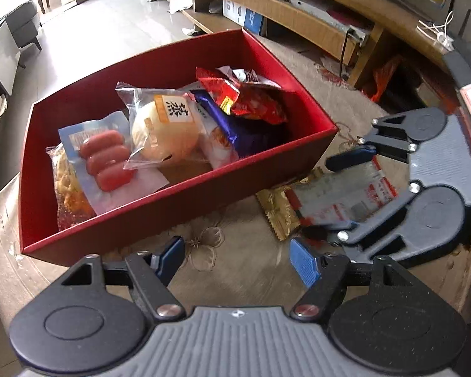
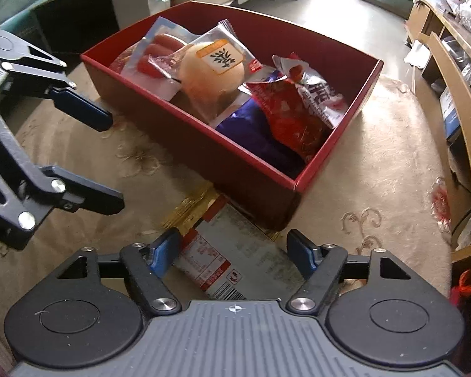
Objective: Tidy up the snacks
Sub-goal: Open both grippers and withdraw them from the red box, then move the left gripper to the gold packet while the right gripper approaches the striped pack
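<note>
Right gripper (image 2: 234,253) stands with fingers apart astride a gold-edged snack packet (image 2: 235,251) lying on the table (image 2: 376,169), pads not pressing it. Left gripper (image 1: 237,262), fingers apart, holds nothing, near the red box (image 1: 179,207) of snacks.

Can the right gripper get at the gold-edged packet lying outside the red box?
Probably yes. The right gripper is open, its fingers straddling the gold-edged packet flat on the table beside the red box. Nothing lies over it; the left gripper stands off to the side.
</note>
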Action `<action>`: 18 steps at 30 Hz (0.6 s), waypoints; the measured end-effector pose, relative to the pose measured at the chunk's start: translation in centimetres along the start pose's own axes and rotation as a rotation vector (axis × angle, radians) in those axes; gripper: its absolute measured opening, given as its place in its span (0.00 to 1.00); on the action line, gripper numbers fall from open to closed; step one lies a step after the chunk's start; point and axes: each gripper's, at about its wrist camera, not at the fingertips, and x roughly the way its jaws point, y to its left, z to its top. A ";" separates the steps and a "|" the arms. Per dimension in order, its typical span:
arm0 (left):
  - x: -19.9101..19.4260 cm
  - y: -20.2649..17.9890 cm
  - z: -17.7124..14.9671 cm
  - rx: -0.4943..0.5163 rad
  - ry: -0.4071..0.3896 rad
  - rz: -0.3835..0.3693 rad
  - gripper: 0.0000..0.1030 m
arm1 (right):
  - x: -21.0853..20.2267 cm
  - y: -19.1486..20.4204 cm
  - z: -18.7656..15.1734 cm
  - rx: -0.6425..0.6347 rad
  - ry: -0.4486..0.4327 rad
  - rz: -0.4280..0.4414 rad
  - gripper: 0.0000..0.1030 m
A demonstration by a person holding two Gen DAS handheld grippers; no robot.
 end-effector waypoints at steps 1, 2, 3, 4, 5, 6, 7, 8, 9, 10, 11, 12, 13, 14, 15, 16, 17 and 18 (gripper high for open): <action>0.0 0.0 0.0 0.000 0.001 0.002 0.69 | -0.1 0.1 -0.2 -0.001 0.005 0.010 0.78; 0.0 0.1 0.0 -0.002 0.001 0.003 0.69 | -0.2 0.3 -0.6 -0.003 0.010 0.021 0.78; 0.0 0.0 0.0 -0.004 0.000 0.002 0.69 | -0.3 0.4 -0.9 -0.002 0.018 0.031 0.78; -0.1 0.0 0.0 -0.002 -0.003 0.001 0.69 | -0.2 0.5 -1.1 0.004 0.031 0.040 0.78; -0.2 -0.2 0.1 0.002 -0.006 0.001 0.69 | -0.1 0.8 -1.5 0.010 0.047 0.041 0.79; -0.3 -0.3 0.0 0.007 -0.010 0.002 0.69 | -0.2 1.2 -1.9 0.001 0.043 0.027 0.79; -0.4 -0.5 0.0 0.013 -0.013 0.002 0.69 | -0.2 1.5 -2.0 -0.007 0.047 0.019 0.79; -0.4 -0.7 0.1 0.018 -0.015 0.002 0.69 | -0.4 1.9 -2.2 -0.011 0.057 0.015 0.79; -0.5 -0.9 0.1 0.025 -0.017 0.003 0.69 | -0.5 2.2 -2.4 -0.007 0.061 0.012 0.77; -0.6 -1.1 0.1 0.032 -0.021 0.004 0.69 | -0.7 2.5 -2.6 -0.004 0.060 0.007 0.76; -0.7 -1.4 0.2 0.040 -0.025 0.004 0.70 | -0.8 2.9 -2.8 -0.008 0.062 -0.002 0.75; -0.8 -1.6 0.3 0.047 -0.029 0.003 0.70 | -0.9 3.2 -3.0 -0.013 0.063 -0.011 0.71; -0.9 -1.7 0.3 0.055 -0.032 0.002 0.70 | -1.0 3.4 -3.1 -0.011 0.065 -0.013 0.65; -0.9 -1.9 0.4 0.062 -0.034 0.002 0.70 | -1.1 3.6 -3.2 0.000 0.066 -0.014 0.63; -0.8 -2.0 0.4 0.067 -0.034 0.004 0.70 | -1.2 3.8 -3.3 0.008 0.066 -0.021 0.58; -0.7 -2.1 0.5 0.072 -0.034 0.006 0.70 | -1.4 4.0 -3.4 0.019 0.066 -0.025 0.53; -0.6 -2.2 0.6 0.078 -0.033 0.005 0.70 | -1.5 3.7 -3.3 0.032 0.068 -0.024 0.50; -0.5 -2.3 0.7 0.087 -0.031 0.003 0.70 | -1.6 3.6 -3.3 0.046 0.072 -0.026 0.44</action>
